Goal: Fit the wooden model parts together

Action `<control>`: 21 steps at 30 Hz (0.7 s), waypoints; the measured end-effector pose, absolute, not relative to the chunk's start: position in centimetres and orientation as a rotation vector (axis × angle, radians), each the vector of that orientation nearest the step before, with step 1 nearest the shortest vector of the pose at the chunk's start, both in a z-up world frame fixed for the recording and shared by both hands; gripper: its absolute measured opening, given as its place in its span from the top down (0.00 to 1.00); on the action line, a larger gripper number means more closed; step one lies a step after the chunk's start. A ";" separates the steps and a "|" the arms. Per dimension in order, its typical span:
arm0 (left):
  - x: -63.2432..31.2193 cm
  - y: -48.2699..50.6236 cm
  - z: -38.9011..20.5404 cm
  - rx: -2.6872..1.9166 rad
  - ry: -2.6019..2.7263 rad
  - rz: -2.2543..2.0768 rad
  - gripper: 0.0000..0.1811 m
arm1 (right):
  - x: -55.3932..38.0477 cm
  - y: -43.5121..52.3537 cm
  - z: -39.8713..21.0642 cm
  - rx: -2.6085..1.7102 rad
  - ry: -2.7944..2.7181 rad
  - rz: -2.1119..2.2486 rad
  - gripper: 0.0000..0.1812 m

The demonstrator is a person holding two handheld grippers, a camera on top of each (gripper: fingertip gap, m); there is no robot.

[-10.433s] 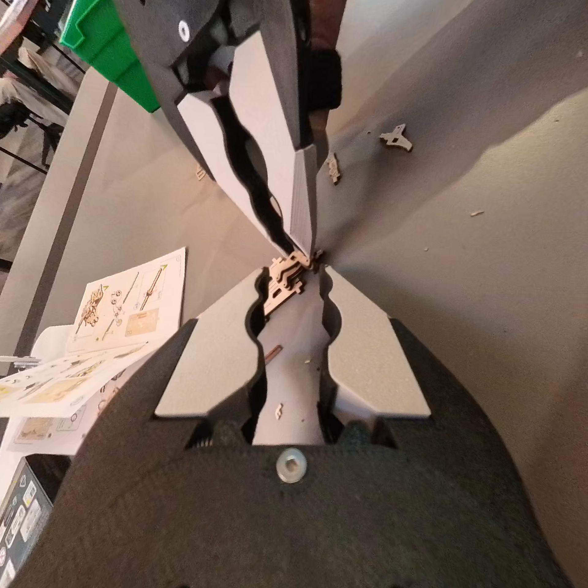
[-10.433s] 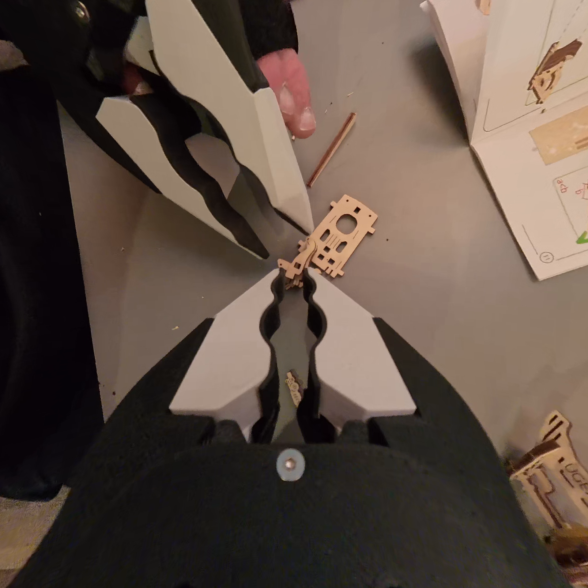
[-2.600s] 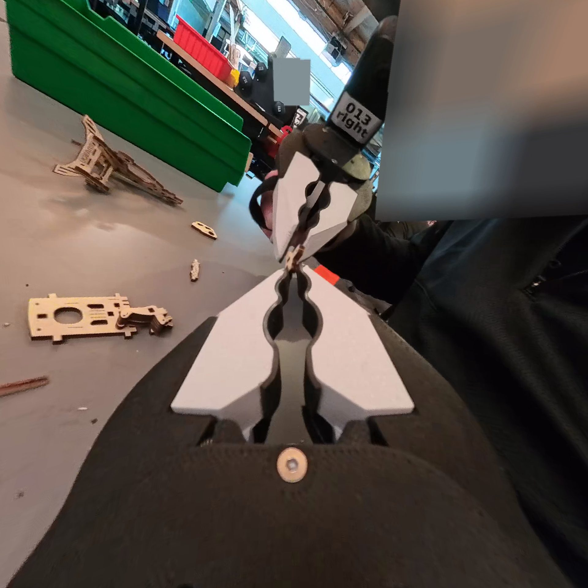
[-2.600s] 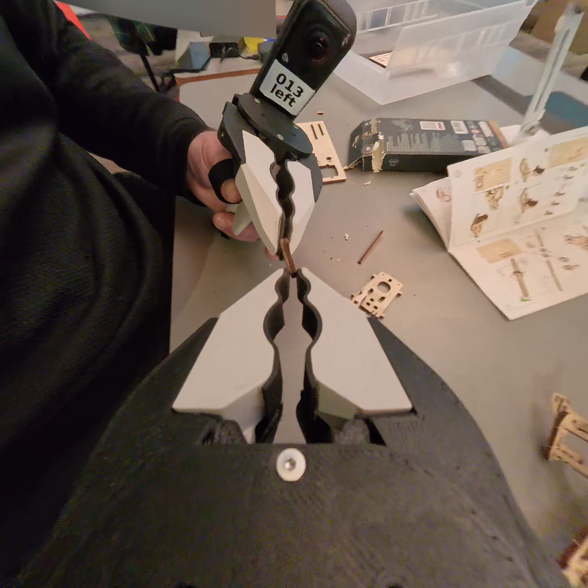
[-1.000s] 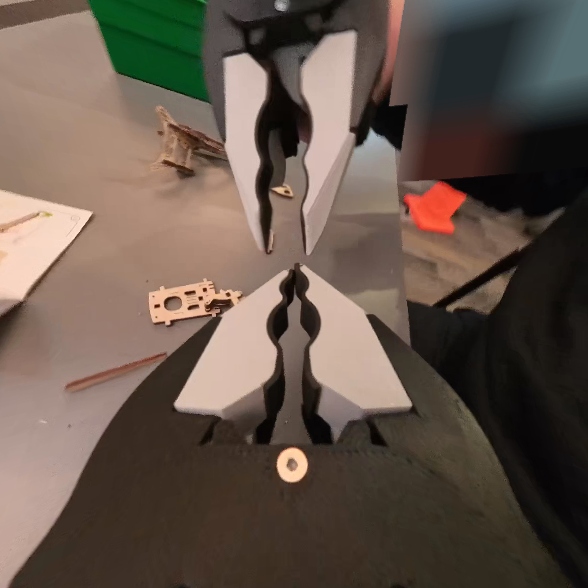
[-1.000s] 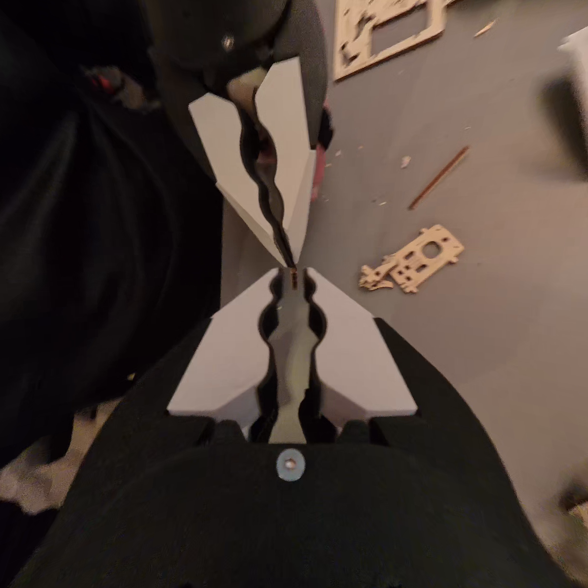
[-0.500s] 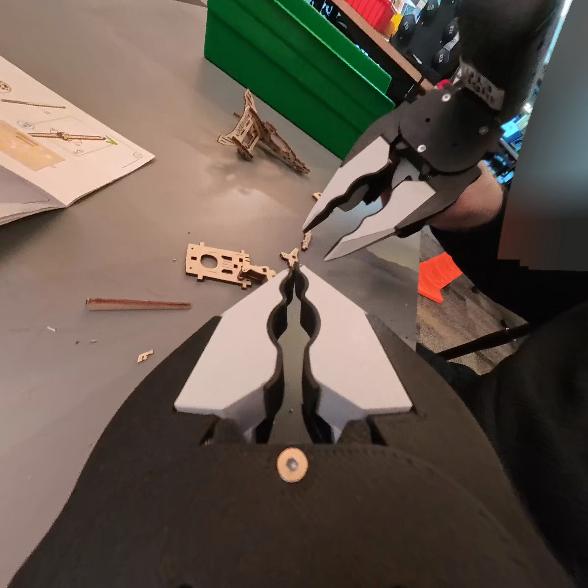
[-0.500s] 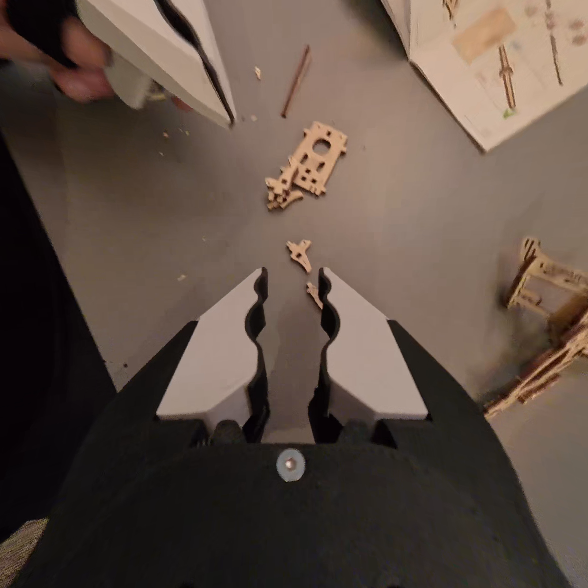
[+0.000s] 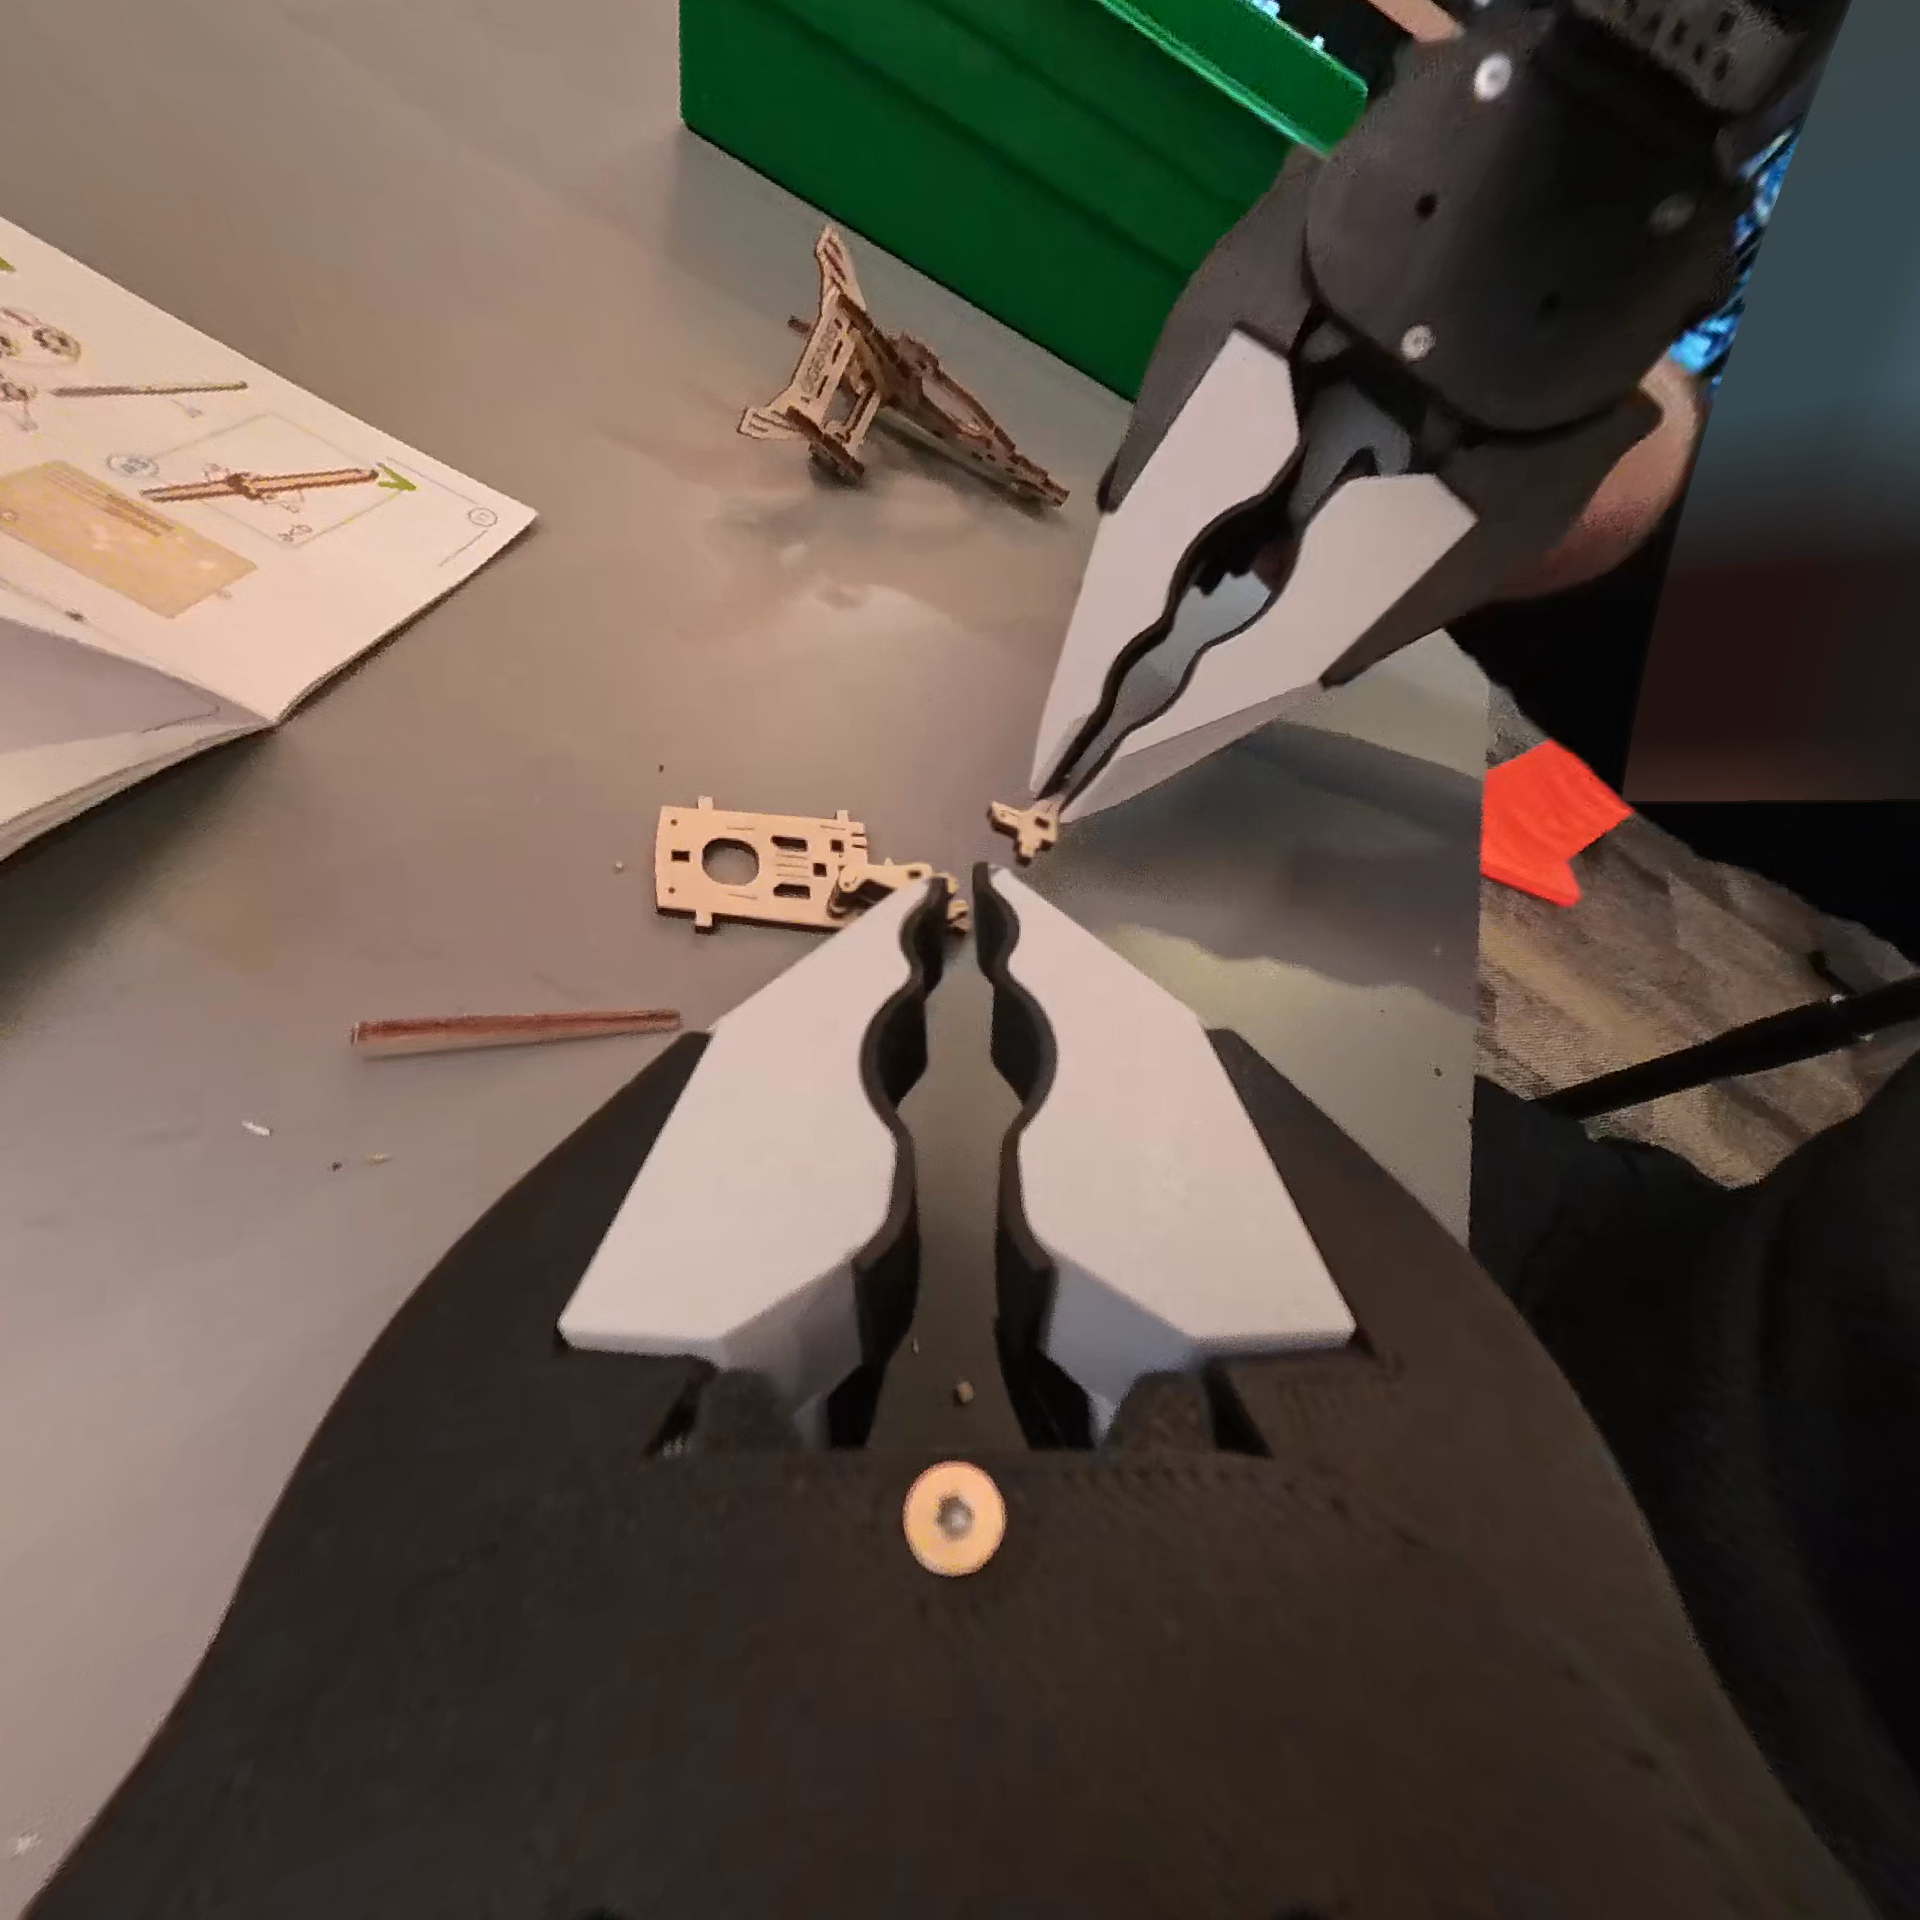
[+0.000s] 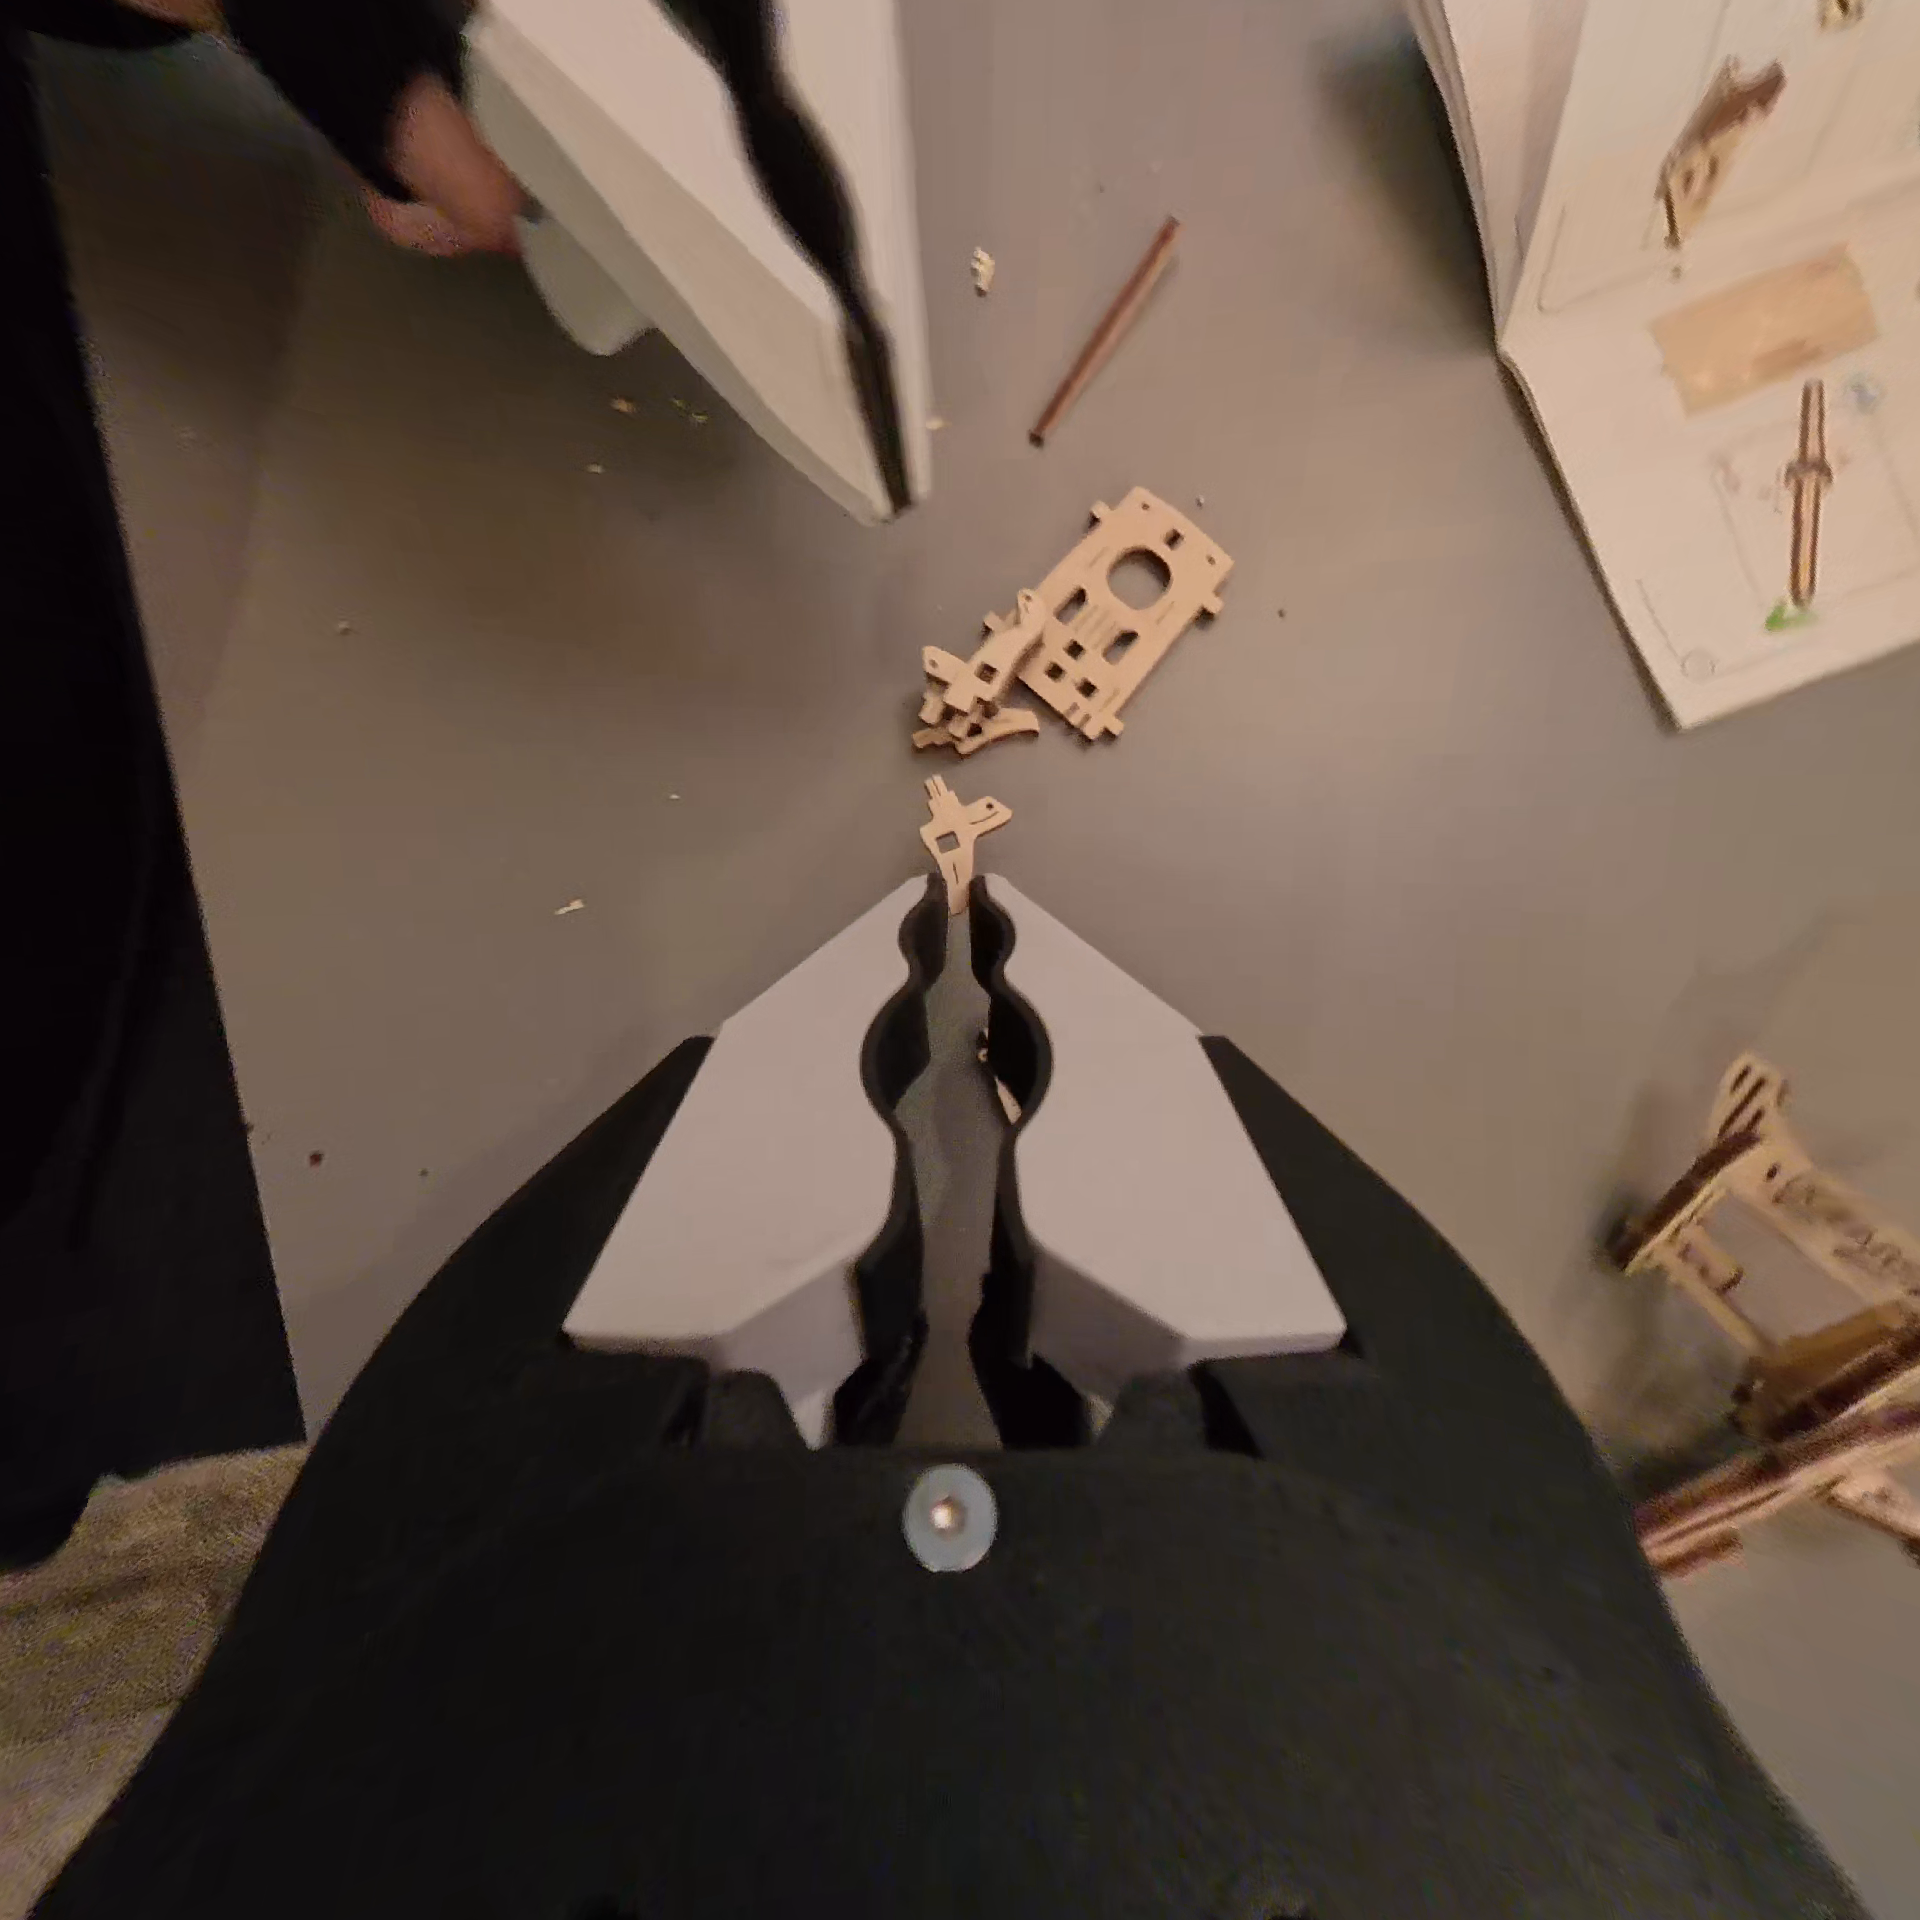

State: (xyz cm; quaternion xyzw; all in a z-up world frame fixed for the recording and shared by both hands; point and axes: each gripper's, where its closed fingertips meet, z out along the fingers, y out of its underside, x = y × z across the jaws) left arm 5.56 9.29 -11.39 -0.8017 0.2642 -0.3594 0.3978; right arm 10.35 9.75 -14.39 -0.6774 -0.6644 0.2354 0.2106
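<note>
My right gripper (image 10: 961, 894) is shut on a small cross-shaped wooden piece (image 10: 961, 831) and holds it by one end just above the grey table. In the left wrist view the right gripper (image 9: 1051, 798) comes in from the upper right with the piece (image 9: 1027, 826) at its tips. A flat wooden plate (image 9: 748, 862) (image 10: 1132, 613) with small parts (image 10: 971, 707) fitted at one end lies just beyond the piece. My left gripper (image 9: 961, 883) (image 10: 888, 499) is empty, its tips a narrow gap apart, right beside the plate's fitted end.
A thin wooden stick (image 9: 514, 1032) (image 10: 1107, 327) lies near the plate. An open instruction booklet (image 9: 208, 520) (image 10: 1714, 364), a partly built wooden model (image 9: 883, 405) (image 10: 1766, 1299) and a green bin (image 9: 987, 135) stand around. The table edge (image 9: 1475, 935) is close on the right. Tip to tip, the grippers are about 6 centimeters apart. From the left gripper's tips to the flat wooden plate (image 10: 1132, 613) is close to 5 centimeters. My left wrist view (image 9: 763, 850) looks at it from another angle.
My right gripper was open over the loose small piece half a second ago; it has shut on it. My left gripper's tips have parted slightly and moved nearer the plate.
</note>
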 end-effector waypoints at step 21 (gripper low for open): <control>7.8 10.6 -15.3 -2.009 1.162 -0.303 0.82 | 9.5 11.2 -13.3 -1.474 -2.400 0.671 0.99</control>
